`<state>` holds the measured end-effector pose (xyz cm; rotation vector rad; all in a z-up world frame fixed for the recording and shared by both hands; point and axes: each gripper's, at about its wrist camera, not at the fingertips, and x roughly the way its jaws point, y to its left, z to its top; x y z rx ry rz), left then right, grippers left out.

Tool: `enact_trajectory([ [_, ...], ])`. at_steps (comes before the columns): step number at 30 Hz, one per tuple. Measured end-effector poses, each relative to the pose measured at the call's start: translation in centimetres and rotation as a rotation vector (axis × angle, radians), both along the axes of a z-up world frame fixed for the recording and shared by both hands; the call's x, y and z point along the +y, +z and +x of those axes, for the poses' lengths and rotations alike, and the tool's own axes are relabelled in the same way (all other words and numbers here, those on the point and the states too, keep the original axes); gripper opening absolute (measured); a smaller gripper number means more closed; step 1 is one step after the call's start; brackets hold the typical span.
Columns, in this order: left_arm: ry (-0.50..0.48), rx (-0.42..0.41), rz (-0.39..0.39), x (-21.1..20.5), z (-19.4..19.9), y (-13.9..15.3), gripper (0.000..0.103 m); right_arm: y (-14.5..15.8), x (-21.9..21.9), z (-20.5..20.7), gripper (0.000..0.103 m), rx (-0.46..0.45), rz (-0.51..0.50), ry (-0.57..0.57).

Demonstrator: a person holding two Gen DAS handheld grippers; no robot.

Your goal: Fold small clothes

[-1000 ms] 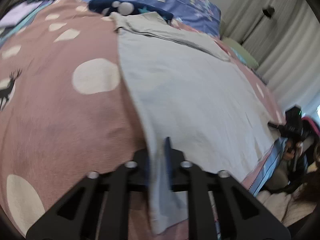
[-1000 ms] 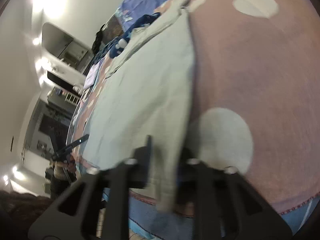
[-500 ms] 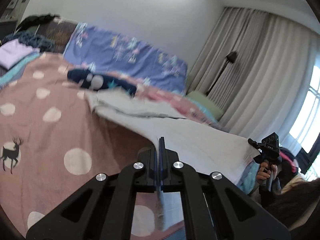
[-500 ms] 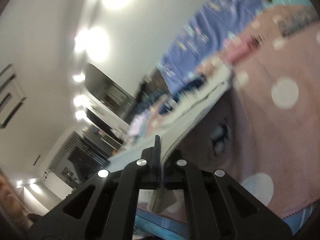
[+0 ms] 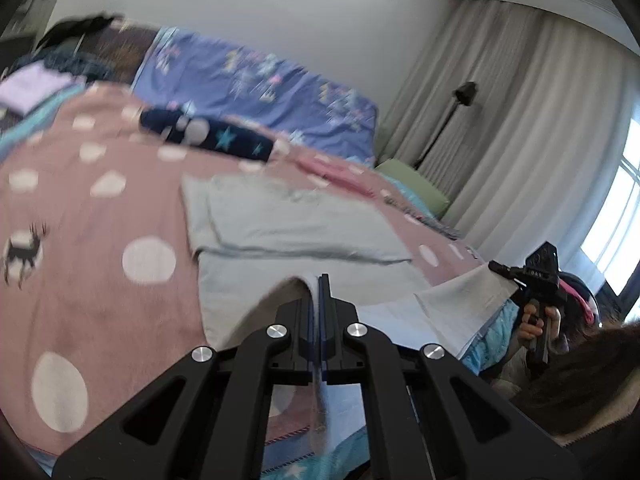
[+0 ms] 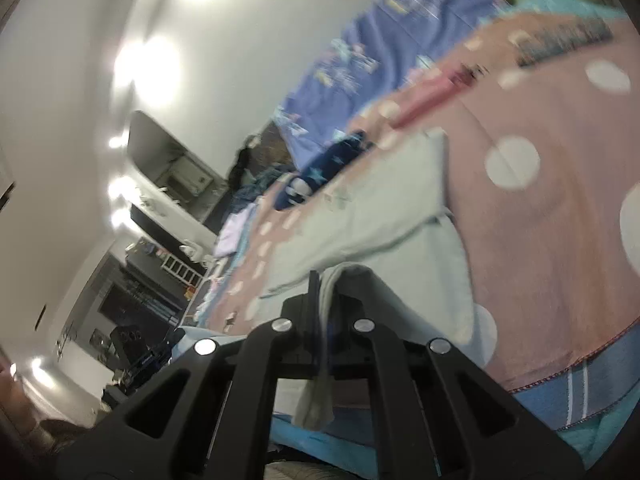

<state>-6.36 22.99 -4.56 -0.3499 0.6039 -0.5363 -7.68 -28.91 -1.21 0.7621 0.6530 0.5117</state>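
Between my left gripper's (image 5: pixel 320 300) jaws I am pinching one near corner of the grey garment (image 5: pixel 296 224) — my right gripper (image 6: pixel 320 300) is clamping the other. Its near hem is hanging off the pink blanket (image 5: pixel 92 240), its far part lying flat with one fold already showing. I judge the task about halfway — this hem needs carrying over.
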Motion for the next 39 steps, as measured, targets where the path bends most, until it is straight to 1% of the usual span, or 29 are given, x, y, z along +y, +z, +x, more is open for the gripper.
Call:
enact_trajectory([
  [2, 0.017, 0.025, -0.018, 0.6, 0.9, -0.6, 0.001, -0.9, 0.1, 0.9, 0.003, 0.02, 0.015, -0.009],
  [5, 0.03, 0.034, -0.043, 1.0, 2.0, -0.6, 0.001, -1.2, 0.0, 1.6, 0.003, 0.026, 0.022, -0.021],
  [9, 0.028, 0.015, -0.016, 0.4, 4.5, 0.6, 0.001, -0.2, 0.5, 4.5, 0.003, 0.008, 0.005, -0.007],
  [12, 0.026, -0.022, 0.011, -0.2, 7.2, 2.2, 0.001, 0.8, 0.8, 7.7, 0.003, -0.009, -0.006, -0.006],
  [14, 0.029, -0.039, 0.007, 0.0, 8.8, 2.9, 0.001, 1.1, 0.6, 10.4, 0.003, -0.006, 0.012, -0.014],
  [15, 0.04, -0.046, -0.001, 0.2, 10.3, 3.2, 0.001, 1.1, 0.3, 12.0, 0.004, 0.006, 0.022, -0.028],
  [18, 0.067, -0.047, -0.02, 0.7, 13.6, 2.9, 0.001, 0.7, 0.0, 16.1, 0.004, 0.025, 0.026, -0.047],
  [20, 0.087, -0.04, -0.032, 1.0, 16.3, 2.0, 0.001, 0.2, 0.1, 18.3, 0.006, 0.03, 0.011, -0.05],
  [22, 0.106, -0.011, -0.033, 1.1, 19.4, 0.2, 0.001, -1.1, 0.3, 21.1, 0.007, 0.05, -0.027, -0.056],
  [23, 0.108, 0.026, -0.036, 1.0, 21.0, -1.2, 0.001, -1.9, 0.5, 22.3, 0.007, 0.075, -0.053, -0.062],
  [24, 0.116, 0.084, -0.035, 0.9, 22.7, -3.0, 0.001, -3.0, 0.7, 23.6, 0.011, 0.112, -0.088, -0.073],
  [25, 0.125, 0.133, -0.024, 0.9, 23.8, -4.6, 0.001, -4.5, 1.0, 24.9, 0.014, 0.172, -0.132, -0.076],
  [26, 0.136, 0.177, -0.002, 0.7, 24.6, -6.0, 0.001, -5.7, 1.1, 25.7, 0.016, 0.223, -0.153, -0.071],
  [27, 0.15, 0.207, 0.026, 0.6, 25.2, -7.1, 0.002, -7.0, 0.8, 26.2, 0.017, 0.263, -0.146, -0.067],
  [28, 0.17, 0.229, 0.047, 0.8, 25.5, -8.0, 0.003, -7.5, 0.1, 26.1, 0.019, 0.264, -0.118, -0.069],
  [29, 0.18, 0.238, 0.039, 1.2, 25.5, -8.3, 0.008, -7.8, -0.7, 26.0, 0.026, 0.258, -0.087, -0.079],
  [30, 0.192, 0.237, 0.014, 1.9, 25.4, -8.2, 0.015, -7.9, -2.2, 25.8, 0.033, 0.24, -0.044, -0.117],
  [31, 0.222, 0.219, -0.005, 2.8, 25.1, -7.7, 0.02, -7.8, -3.2, 25.8, 0.035, 0.23, -0.029, -0.145],
  [33, 0.27, 0.178, 0.002, 3.9, 24.8, -6.6, 0.039, -7.7, -4.8, 26.6, 0.036, 0.235, -0.041, -0.181],
  [34, 0.298, 0.165, 0.018, 4.5, 25.0, -6.1, 0.041, -7.8, -4.9, 27.3, 0.036, 0.243, -0.051, -0.165],
  [36, 0.315, 0.179, 0.027, 5.1, 25.8, -5.8, 0.042, -8.1, -4.1, 29.2, 0.036, 0.257, -0.068, -0.106],
  [38, 0.29, 0.22, 0.018, 5.0, 27.3, -6.3, 0.045, -8.4, -2.8, 30.9, 0.035, 0.277, -0.096, -0.063],
  [39, 0.266, 0.259, 0.023, 4.8, 28.4, -7.2, 0.048, -8.7, -1.9, 32.1, 0.035, 0.291, -0.119, -0.041],
])
